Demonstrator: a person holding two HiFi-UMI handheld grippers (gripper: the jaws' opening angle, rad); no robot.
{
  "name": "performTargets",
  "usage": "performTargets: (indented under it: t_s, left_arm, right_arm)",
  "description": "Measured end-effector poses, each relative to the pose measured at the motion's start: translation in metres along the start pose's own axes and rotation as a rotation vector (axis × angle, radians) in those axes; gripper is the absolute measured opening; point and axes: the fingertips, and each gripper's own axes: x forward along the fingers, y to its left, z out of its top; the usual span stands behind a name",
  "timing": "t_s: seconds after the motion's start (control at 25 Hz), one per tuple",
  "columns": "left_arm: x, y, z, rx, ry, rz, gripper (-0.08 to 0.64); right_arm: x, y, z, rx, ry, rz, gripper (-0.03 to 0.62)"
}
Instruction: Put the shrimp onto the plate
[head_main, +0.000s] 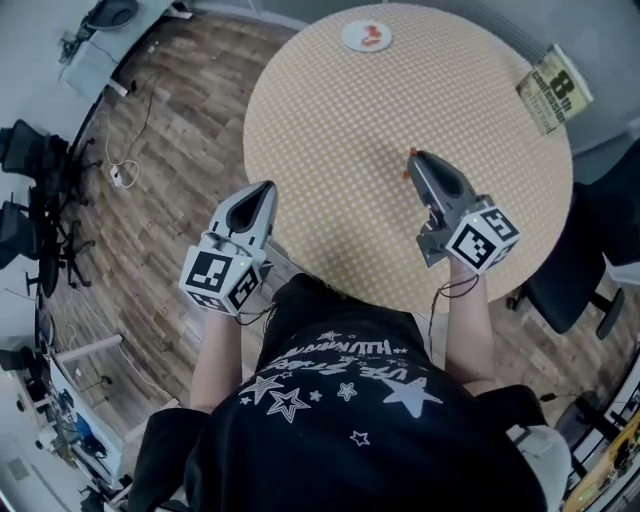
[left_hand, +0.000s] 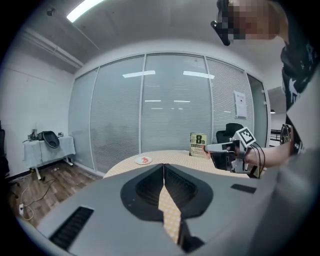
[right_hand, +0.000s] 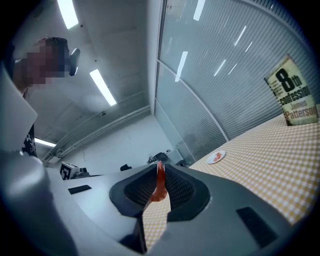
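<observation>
A red shrimp (right_hand: 159, 185) is clamped between the jaws of my right gripper (right_hand: 160, 172), which is shut on it above the round table (head_main: 340, 180). In the head view the right gripper (head_main: 415, 160) hangs over the table's middle right, with a bit of the shrimp (head_main: 405, 174) showing at its tip. A white plate (head_main: 366, 36) holding another red shrimp sits at the table's far edge; it shows as the plate (right_hand: 216, 157) ahead in the right gripper view and the plate (left_hand: 143, 160) in the left gripper view. My left gripper (head_main: 262, 194) is shut and holds nothing, near the table's left rim.
A book (head_main: 554, 88) with a large "8" stands at the table's far right edge. A black office chair (head_main: 585, 262) is beside the table on the right. Wooden floor with cables and a black chair (head_main: 40, 200) lies to the left.
</observation>
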Motion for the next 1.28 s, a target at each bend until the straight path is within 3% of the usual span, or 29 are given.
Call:
performTargets:
  t_s: [0.24, 0.6, 0.72, 0.88, 1.28]
  left_arm:
    - [0.053, 0.009, 0.030, 0.066, -0.040, -0.127, 0.009]
    - [0.113, 0.042, 0.028, 0.118, -0.012, -0.345, 0.009]
    - [0.133, 0.083, 0.026, 0.089, -0.006, -0.387, 0.009]
    - [0.172, 0.139, 0.027, 0.115, -0.017, -0.458, 0.009]
    - [0.240, 0.214, 0.033, 0.063, -0.026, -0.537, 0.009]
  right_arm:
    - [-0.001, -0.008, 0.000, -0.010, -0.033, -0.101, 0.058]
    - [0.028, -0.023, -0.009, -0.007, -0.085, -0.282, 0.058]
    - [0.066, -0.021, -0.008, -0.014, -0.084, -0.328, 0.058]
    - [0.128, -0.035, -0.002, -0.023, -0.094, -0.396, 0.058]
    - [0.237, -0.070, 0.032, -0.084, -0.056, -0.487, 0.058]
